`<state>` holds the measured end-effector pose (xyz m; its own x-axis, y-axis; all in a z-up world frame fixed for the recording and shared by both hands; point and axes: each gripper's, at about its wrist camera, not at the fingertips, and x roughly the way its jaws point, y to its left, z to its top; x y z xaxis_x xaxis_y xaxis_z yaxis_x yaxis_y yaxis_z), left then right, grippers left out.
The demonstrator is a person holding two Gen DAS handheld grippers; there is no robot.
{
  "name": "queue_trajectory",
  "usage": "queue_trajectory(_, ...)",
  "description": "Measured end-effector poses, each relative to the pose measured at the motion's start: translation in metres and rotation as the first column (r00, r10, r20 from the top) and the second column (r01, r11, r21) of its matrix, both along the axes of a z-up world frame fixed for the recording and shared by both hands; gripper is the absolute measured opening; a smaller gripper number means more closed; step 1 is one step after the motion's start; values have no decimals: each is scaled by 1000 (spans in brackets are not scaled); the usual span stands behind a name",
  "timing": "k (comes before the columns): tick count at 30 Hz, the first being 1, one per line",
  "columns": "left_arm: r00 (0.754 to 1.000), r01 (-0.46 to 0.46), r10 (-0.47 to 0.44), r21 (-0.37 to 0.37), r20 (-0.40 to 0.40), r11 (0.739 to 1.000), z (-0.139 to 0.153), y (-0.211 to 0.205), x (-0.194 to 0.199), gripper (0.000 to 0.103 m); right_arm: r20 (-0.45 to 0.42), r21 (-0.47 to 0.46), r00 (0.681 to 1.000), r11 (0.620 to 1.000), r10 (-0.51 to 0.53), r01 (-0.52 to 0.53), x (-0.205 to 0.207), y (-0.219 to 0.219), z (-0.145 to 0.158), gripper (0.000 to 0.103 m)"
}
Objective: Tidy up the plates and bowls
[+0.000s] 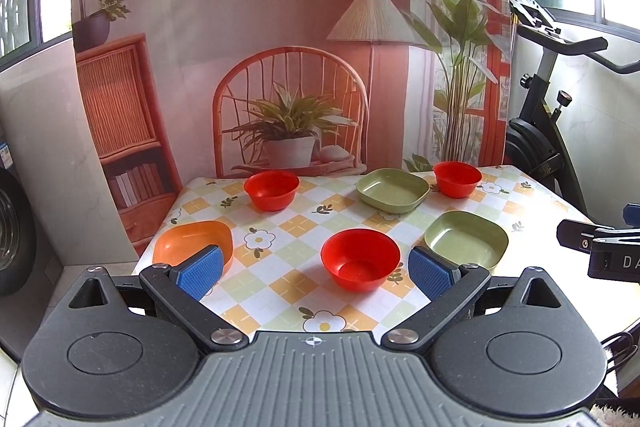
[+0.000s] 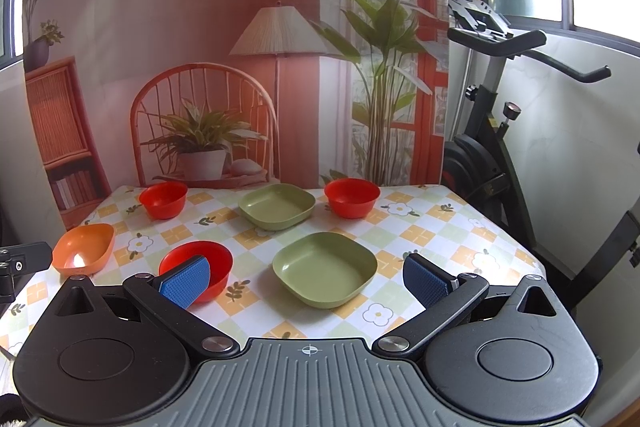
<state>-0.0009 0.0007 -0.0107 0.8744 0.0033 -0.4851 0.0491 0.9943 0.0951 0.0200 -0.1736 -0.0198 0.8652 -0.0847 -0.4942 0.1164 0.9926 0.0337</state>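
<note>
Right now, through my left wrist camera, my left claw [image 1: 315, 273] hangs spread wide and empty over the near edge of the bench [image 1: 280, 307]. Just ahead between its pads sits the near red bowl [image 1: 360, 259]; it looks like light, stiff, slick plastic, so I would pinch its rim. An orange plate [image 1: 188, 243] lies beyond my left pad. Through my right wrist camera, my right claw [image 2: 307, 281] is likewise released, with the near green plate [image 2: 325, 269] straight ahead between its pads: shallow and light, best taken by its raised edge
</note>
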Motion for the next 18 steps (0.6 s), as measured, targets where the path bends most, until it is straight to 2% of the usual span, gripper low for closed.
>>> queue_trajectory(12,1000,-15,15,-7,-15,1000,3,0,2,100,7,2,1000,1000,-2,2,2,-6,5,103)
queue_trajectory(16,1000,-20,19,-9,-24,1000,6,3,9,100,31,23,999,1000,-11,11,9,-7,-9,103)
queue_trajectory(18,999,-31,31,-9,-26,999,8,5,14,100,54,34,998,999,-19,17,15,-20,2,103)
